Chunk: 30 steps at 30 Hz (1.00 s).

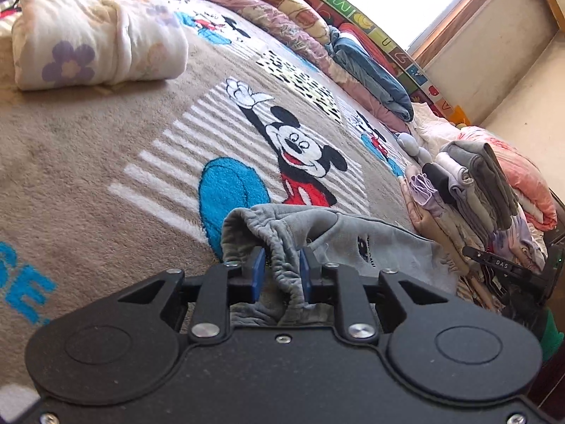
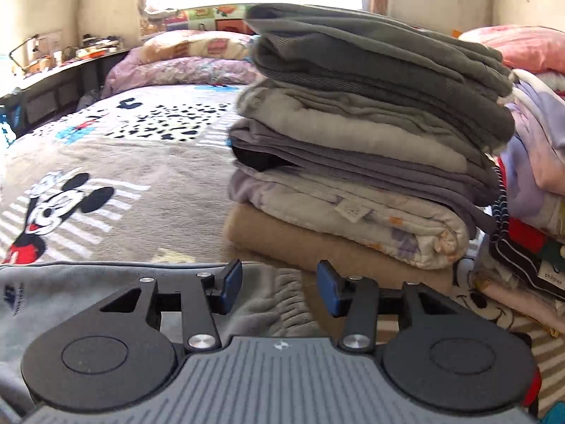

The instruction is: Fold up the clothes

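a tall stack of folded clothes [image 2: 356,148] is already sitting on the mickey blanket [image 1: 106,162], and a folded floral bundle [image 1: 95,31] is lying farther off, so much of the folding looks done. the grey sweatpants [image 1: 317,233] are lying flat at the near edge, seemingly not yet folded. the left gripper [image 1: 280,275] is reaching low and pinching their bunched waistband. the right gripper [image 2: 279,288] is hovering over the cuff end, its jaws spread wide and holding nothing.
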### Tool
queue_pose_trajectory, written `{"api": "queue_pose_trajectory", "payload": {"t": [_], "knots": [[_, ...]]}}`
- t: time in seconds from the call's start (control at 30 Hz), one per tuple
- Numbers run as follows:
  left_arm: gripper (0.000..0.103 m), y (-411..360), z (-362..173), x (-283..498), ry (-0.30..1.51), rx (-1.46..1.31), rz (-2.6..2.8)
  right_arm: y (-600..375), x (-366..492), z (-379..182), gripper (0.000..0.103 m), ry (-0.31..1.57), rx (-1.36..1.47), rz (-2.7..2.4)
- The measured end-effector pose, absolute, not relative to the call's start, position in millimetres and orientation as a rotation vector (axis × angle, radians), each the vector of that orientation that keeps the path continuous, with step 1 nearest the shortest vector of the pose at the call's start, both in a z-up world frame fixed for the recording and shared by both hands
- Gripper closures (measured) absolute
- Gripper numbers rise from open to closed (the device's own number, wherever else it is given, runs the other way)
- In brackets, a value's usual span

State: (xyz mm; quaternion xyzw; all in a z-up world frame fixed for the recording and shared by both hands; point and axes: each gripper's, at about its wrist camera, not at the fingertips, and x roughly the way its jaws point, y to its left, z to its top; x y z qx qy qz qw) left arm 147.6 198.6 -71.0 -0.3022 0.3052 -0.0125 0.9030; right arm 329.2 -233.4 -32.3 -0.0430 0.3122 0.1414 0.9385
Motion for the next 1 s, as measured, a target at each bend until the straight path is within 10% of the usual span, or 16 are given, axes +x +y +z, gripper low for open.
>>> {"api": "queue_pose_trajectory", "payload": {"t": [1.0], "knots": [[0.083, 120.6, -61.4, 88.2, 0.656, -0.279, -0.026, -173.9, 119.0, -55.6, 0.061, 0.609, -0.157, 0.554]]}}
